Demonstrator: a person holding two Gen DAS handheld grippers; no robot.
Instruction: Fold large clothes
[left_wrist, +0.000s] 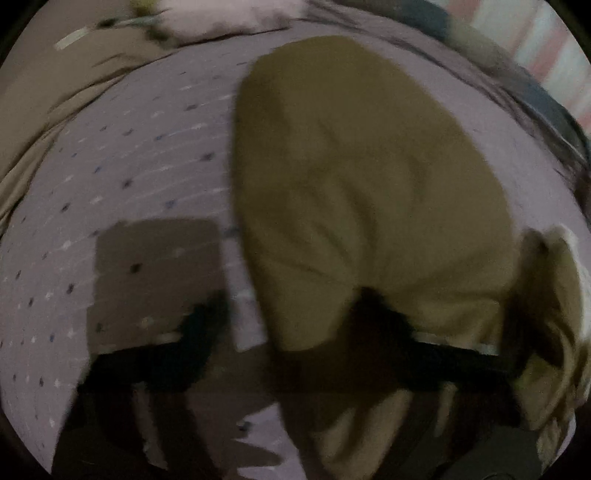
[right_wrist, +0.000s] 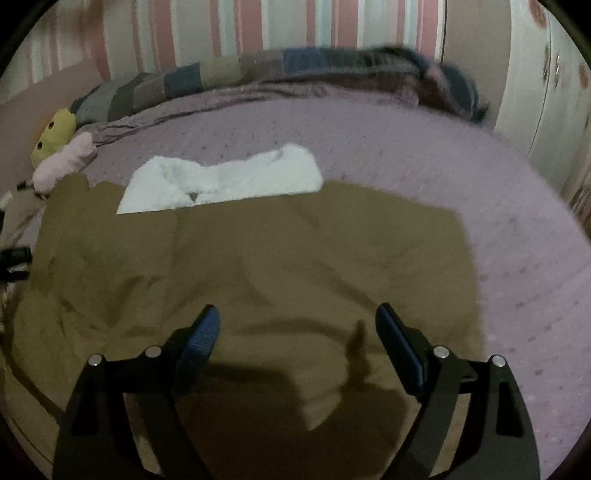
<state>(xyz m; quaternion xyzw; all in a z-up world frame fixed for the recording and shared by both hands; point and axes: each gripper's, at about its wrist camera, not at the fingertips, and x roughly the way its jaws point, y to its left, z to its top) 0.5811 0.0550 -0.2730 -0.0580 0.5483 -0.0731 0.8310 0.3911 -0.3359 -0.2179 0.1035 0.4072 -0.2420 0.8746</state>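
Right claw (right_wrist: 297, 317): black frame, blue ribbed pads (right_wrist: 201, 338), silver screws.

right gripper (right_wrist: 297, 319) fingers spread | over olive garment (right_wrist: 280, 258) (white collar (right_wrist: 225, 179) beyond) | purple bedsheet (right_wrist: 461, 177)

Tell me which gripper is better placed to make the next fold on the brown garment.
Left, probably. The left gripper looks blurred but already has brown garment fabric bunched over one finger. The right gripper hangs open above the flat cloth, holding nothing; it would have to grasp first.
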